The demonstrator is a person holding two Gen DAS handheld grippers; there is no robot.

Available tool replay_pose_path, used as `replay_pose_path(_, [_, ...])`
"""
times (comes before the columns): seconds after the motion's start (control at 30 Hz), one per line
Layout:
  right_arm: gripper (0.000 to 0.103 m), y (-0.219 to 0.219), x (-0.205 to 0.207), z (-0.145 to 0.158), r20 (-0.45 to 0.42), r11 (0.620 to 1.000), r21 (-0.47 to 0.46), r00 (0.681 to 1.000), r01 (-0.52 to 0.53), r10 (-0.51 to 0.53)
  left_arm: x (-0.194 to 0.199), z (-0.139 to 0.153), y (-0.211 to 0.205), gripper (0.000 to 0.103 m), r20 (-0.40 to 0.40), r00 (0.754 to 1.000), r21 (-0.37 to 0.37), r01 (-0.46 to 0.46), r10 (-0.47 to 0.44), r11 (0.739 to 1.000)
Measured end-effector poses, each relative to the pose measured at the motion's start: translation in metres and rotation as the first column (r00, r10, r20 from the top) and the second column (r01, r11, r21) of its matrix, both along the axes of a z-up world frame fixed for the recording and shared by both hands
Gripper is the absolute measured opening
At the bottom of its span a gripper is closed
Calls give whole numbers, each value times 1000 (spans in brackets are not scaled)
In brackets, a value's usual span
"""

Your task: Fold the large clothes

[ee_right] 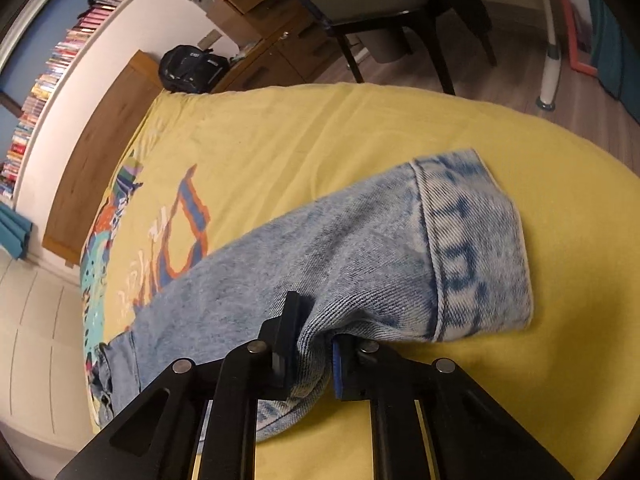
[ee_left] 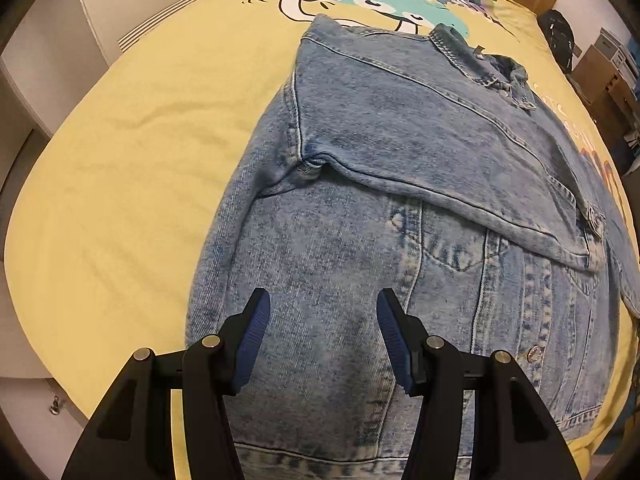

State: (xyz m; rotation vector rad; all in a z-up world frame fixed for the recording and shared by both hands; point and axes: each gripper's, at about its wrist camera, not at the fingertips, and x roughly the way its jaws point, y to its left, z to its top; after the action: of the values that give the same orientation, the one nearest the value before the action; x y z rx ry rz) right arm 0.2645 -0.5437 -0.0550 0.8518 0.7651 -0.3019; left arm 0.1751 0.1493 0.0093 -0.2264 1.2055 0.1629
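Observation:
A light blue denim jacket (ee_left: 360, 220) lies on a yellow printed bedspread (ee_left: 132, 168), front up, with one sleeve (ee_left: 440, 132) folded across the chest toward its collar. My left gripper (ee_left: 323, 304) is open and empty, hovering over the jacket's lower part near the hem. My right gripper (ee_right: 314, 340) is shut on the other sleeve (ee_right: 360, 248) a little behind its cuff (ee_right: 476, 248). The sleeve stretches over the bedspread (ee_right: 320, 136), and the cuff hangs past the fingers.
A wooden headboard (ee_right: 100, 152) and a black backpack (ee_right: 192, 68) stand beyond the bed. A dark chair (ee_right: 400, 12), drawers and a bookshelf fill the room behind. White cabinets (ee_left: 60, 40) stand on the left side of the bed.

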Motion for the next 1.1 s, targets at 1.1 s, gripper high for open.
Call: replay_pose_path(1.1, [10,273,121,126,178,886,3,872,-464,457,-52,26,112,50,130,977,-201,-140,169,969])
